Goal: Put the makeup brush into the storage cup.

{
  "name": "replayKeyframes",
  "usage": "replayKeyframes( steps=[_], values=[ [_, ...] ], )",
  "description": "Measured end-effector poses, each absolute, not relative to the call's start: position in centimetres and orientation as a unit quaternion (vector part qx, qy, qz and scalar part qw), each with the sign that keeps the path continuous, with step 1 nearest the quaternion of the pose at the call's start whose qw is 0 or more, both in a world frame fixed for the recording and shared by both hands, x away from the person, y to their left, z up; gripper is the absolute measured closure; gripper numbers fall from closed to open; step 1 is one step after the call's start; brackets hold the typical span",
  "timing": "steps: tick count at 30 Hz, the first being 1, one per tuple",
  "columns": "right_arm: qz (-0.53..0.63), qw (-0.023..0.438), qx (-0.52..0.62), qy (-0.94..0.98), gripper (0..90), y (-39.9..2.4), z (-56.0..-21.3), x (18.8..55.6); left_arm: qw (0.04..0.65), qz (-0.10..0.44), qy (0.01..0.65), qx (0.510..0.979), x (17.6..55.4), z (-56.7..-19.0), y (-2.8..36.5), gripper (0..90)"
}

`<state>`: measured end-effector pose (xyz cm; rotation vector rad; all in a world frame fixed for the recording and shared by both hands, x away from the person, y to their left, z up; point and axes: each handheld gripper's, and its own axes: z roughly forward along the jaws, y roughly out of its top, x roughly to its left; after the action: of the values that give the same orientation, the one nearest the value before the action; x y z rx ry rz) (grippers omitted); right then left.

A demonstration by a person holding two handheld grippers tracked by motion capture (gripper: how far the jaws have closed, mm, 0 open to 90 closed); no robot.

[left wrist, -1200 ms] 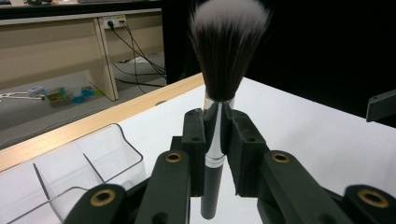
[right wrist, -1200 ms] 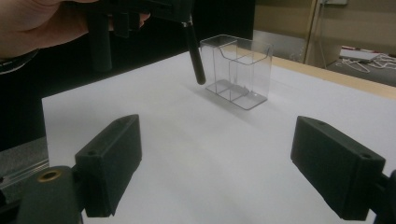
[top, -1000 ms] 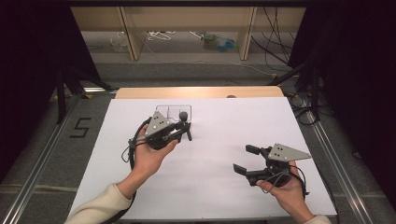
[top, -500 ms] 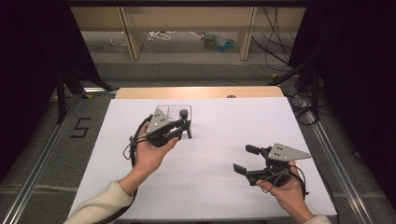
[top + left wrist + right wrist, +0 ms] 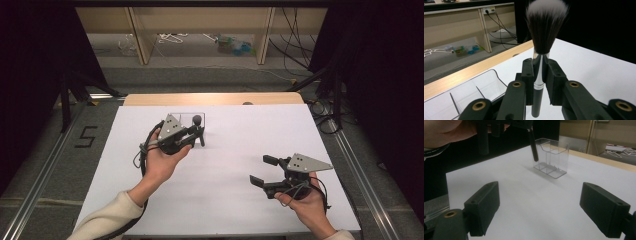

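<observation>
While my left gripper clamps a makeup brush upright beside the clear organizer, my right gripper gapes, fingers released, at four o'clock on the counter.

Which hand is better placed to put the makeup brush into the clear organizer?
Left, probably. The left tongs already grip the makeup brush upright beside the clear organizer. The right tongs are open, empty and farther away.

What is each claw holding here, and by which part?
The left claw grips a makeup brush by its silver ferrule, bristles up. The right claw is open and holds nothing.
</observation>
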<state>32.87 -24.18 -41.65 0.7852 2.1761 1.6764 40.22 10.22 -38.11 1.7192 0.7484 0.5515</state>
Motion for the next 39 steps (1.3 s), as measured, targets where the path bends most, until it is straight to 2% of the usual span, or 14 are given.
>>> replayKeyframes(
  steps=[39],
  values=[
    [0.578,0.138,0.271,0.758,17.1,-24.1,-41.7,32.9,0.554,0.243,0.320,0.729,41.7,-37.2,10.1,77.7]
  ],
)
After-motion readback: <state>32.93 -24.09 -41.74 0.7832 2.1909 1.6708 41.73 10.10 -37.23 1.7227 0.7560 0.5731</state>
